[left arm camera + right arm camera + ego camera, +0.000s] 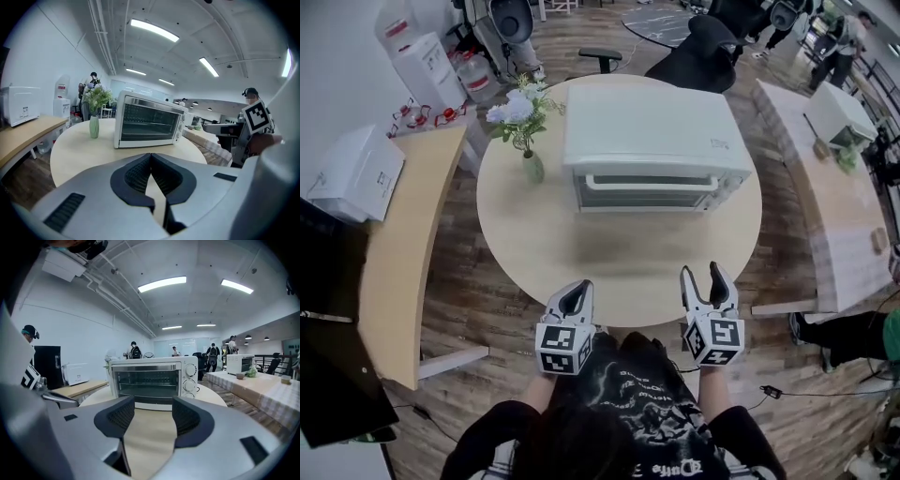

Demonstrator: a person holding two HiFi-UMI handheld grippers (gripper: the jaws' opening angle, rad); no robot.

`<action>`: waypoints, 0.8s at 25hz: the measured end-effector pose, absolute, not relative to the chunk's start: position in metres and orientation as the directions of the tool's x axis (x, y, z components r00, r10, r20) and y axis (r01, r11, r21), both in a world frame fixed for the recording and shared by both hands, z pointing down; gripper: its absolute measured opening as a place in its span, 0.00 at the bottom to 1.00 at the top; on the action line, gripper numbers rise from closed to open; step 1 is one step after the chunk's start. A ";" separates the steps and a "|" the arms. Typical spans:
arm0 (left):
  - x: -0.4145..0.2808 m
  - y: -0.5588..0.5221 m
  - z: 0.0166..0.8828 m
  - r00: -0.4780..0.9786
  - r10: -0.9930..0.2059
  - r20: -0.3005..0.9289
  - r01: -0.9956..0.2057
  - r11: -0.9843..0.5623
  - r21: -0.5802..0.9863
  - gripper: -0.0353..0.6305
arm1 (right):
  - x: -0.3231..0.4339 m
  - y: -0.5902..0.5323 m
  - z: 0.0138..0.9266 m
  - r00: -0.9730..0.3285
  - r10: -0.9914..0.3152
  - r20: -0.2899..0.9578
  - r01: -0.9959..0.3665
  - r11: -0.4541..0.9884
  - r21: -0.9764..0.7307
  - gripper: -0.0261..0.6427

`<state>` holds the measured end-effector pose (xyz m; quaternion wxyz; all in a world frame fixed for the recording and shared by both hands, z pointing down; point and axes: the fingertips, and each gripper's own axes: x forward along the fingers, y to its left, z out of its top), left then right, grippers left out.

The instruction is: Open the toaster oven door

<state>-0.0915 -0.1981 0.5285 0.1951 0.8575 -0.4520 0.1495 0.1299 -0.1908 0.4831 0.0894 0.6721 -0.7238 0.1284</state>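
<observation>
On the round table (pixel 619 258) a vase (pixel 532 167) with flowers stands just beside the left side of the oven (pixel 652 141), and the left gripper (pixel 575 298) is held over the near edge with its jaws pressed together and nothing between them. The oven sits toward the far part of the table with its door closed. The right gripper (pixel 703 281) is at the near edge too, well apart from the oven, its jaws wide and empty.

Bright light from long white ceiling strip lamps (pixel 154 29). Soft shadow on round pale wooden table (pixel 534 244). Gripper views curve, dark-cornered.
</observation>
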 end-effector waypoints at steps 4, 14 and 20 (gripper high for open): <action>-0.091 -0.199 0.533 0.554 -0.705 0.443 -0.829 -0.518 0.213 0.08 | 0.131 -0.208 0.475 -0.095 -0.947 0.306 -0.994 0.076 -0.072 0.41; -0.077 -0.207 0.528 0.526 -0.725 0.445 -0.848 -0.485 0.212 0.08 | 0.162 -0.260 0.437 -0.152 -0.948 0.278 -0.982 0.113 -0.152 0.41; -0.060 -0.209 0.522 0.510 -0.733 0.449 -0.858 -0.472 0.203 0.08 | 0.178 -0.296 0.427 -0.209 -0.934 0.288 -0.957 0.136 -0.254 0.41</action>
